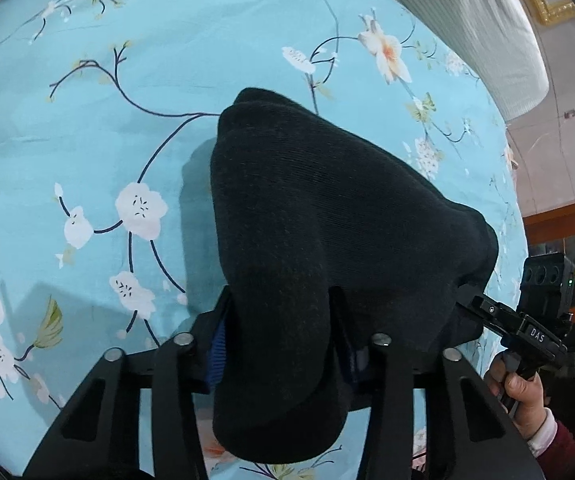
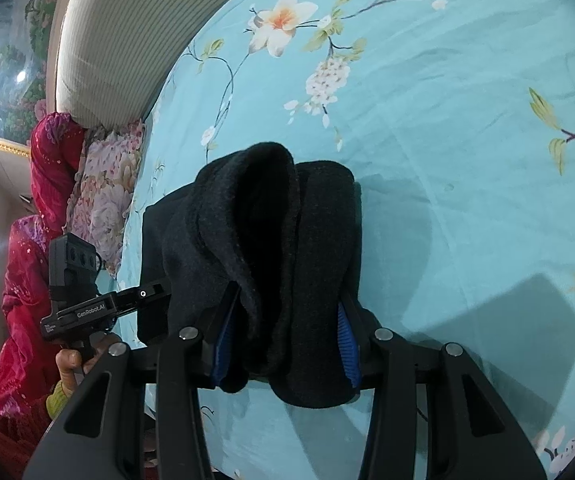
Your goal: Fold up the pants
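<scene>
The black pants (image 1: 319, 216) are bunched into a thick folded bundle held above the blue floral bedsheet (image 1: 87, 120). My left gripper (image 1: 283, 320) is shut on the near end of the bundle, cloth draping over its fingers. My right gripper (image 2: 287, 320) is shut on the other end of the pants (image 2: 271, 232), blue pads (image 2: 347, 336) pressing thick folds. The right gripper also shows in the left wrist view (image 1: 487, 312), clamped on the bundle's right edge. The left gripper shows in the right wrist view (image 2: 155, 292) at the bundle's left edge.
A padded striped headboard (image 2: 115, 40) borders the bed. Red and floral pillows (image 2: 99, 184) lie by it. The sheet (image 2: 467, 160) spreads wide beyond the pants. A wooden cabinet (image 1: 567, 220) stands past the bed edge.
</scene>
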Available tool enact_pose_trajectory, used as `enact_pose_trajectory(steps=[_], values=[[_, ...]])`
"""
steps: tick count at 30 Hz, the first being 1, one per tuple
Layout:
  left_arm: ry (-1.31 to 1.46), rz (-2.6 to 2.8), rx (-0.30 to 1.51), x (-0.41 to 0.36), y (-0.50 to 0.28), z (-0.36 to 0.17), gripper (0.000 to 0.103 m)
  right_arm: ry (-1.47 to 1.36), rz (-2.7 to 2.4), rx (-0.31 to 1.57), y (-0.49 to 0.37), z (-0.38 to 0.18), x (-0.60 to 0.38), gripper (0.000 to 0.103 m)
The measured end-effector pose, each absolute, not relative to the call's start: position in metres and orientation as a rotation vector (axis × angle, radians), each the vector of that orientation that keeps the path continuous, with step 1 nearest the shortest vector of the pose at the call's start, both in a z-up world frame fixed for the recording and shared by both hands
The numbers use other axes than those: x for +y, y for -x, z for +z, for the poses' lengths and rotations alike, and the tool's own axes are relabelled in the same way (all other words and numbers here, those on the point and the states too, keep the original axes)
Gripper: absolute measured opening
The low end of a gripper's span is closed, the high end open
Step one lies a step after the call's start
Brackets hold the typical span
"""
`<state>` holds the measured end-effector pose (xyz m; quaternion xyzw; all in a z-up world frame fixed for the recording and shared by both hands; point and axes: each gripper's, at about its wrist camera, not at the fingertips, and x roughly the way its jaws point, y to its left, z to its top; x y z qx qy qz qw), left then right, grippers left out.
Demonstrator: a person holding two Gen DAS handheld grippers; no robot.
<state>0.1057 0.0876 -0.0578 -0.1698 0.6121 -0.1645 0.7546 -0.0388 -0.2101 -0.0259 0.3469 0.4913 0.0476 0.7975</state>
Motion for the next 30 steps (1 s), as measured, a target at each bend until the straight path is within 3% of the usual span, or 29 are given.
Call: enact_pose_trajectory(steps=[9,30], values=[[0.357,-0.365,1.251,0.094,-0.095,-0.02,0.029,-0.71,0.136,1.017,0.033,-0.003,-0.198,0.044],[0.386,-0.223,1.102,0.172,-0.104,0.024,0.027,-0.588,0.306,0.998,-0.052,0.025,-0.143,0.042]])
